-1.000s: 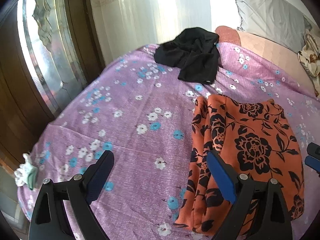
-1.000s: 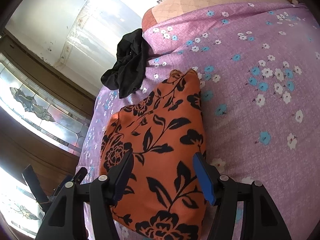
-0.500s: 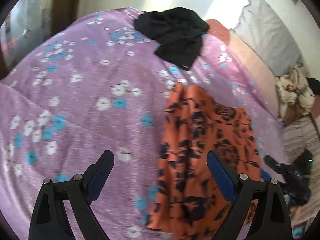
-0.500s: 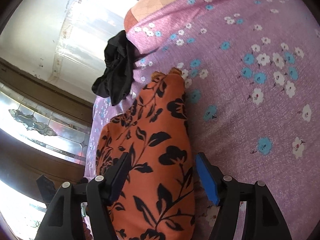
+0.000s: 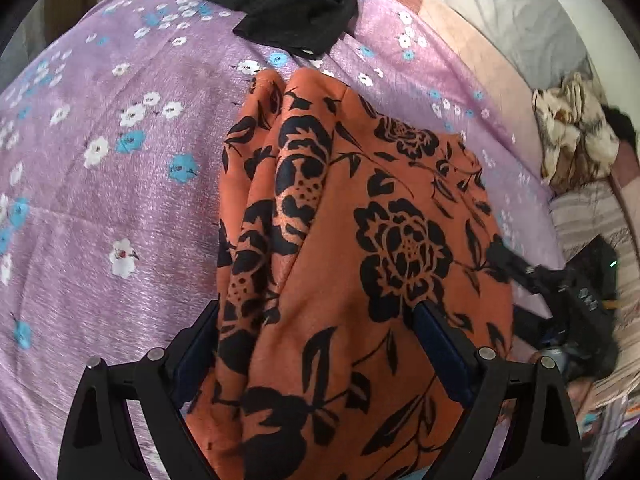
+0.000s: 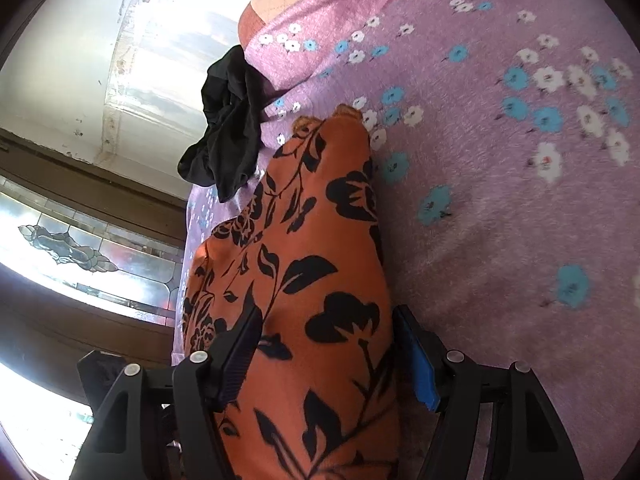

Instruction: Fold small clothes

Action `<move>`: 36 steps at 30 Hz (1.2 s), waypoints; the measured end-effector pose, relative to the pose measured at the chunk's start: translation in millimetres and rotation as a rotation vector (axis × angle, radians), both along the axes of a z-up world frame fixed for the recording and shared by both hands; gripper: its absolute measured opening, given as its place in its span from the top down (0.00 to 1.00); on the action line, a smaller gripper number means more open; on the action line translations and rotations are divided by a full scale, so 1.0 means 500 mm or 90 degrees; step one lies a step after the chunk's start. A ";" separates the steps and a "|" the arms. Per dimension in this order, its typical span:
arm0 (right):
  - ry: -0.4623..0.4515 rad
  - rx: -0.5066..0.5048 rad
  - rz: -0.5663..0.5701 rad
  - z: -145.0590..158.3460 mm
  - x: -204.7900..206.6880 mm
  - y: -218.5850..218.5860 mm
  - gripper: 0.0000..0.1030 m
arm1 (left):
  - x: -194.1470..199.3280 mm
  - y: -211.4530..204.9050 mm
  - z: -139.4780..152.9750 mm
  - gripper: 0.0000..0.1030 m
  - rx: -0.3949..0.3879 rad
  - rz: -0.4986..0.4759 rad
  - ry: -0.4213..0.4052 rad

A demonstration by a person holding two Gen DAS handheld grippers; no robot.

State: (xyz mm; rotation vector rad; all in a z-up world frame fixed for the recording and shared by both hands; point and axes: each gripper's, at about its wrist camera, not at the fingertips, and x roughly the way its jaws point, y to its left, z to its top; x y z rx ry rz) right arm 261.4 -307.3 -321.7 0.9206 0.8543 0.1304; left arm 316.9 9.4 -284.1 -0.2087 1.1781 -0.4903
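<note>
Left wrist view, both hand-held grippers (image 5: 316,332) (image 6: 328,340) spread wide astride orange floral garment (image 5: 360,240)

Two garments lie on one purple floral bedsheet (image 5: 100,208): one orange floral garment (image 5: 352,264) near, one black garment (image 5: 292,4) far, with two open-jawed grippers.

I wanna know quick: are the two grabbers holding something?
Left gripper: jaws open, straddling the orange floral cloth.
Right gripper: open too, around it.
</note>
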 end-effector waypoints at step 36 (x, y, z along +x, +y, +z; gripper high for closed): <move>0.065 -0.179 -0.003 0.036 -0.225 -0.093 0.42 | -0.359 -0.197 0.063 0.42 0.256 -0.092 -0.240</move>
